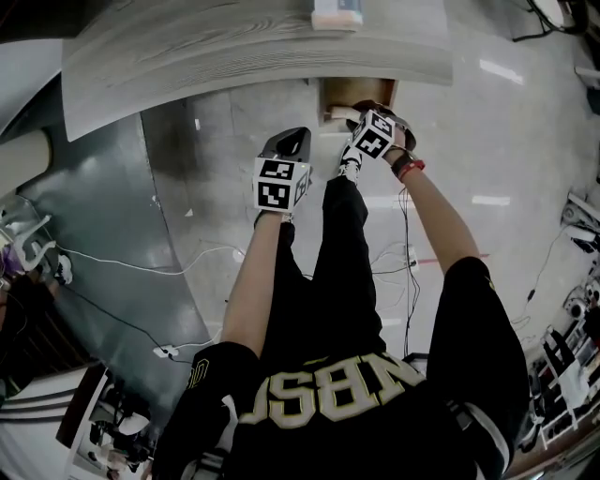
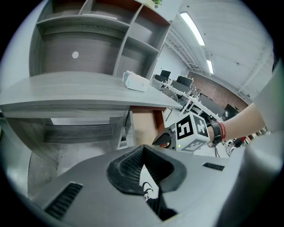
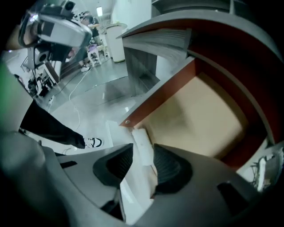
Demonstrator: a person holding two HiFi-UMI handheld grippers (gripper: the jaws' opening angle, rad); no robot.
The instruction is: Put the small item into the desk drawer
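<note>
The desk drawer [image 1: 357, 97] stands pulled out under the desk top; its tan bottom [image 3: 199, 115] is bare. My right gripper [image 1: 367, 120] hangs over the drawer's front edge and points steeply down. A small white item [image 3: 140, 141] stands between its jaws, which are spread wide and do not look pressed on it. My left gripper [image 1: 287, 148] floats to the left of the drawer, over the floor. In its own view the left gripper [image 2: 143, 150] has its tips together and nothing in them. That view also shows the right gripper [image 2: 162, 140] at the drawer [image 2: 144, 126].
The grey desk top [image 1: 234, 47] carries a white box [image 1: 336, 14] at its back. Shelves [image 2: 88, 40] rise behind the desk. Cables [image 1: 141, 267] trail over the floor at the left. The person's legs stand just in front of the drawer.
</note>
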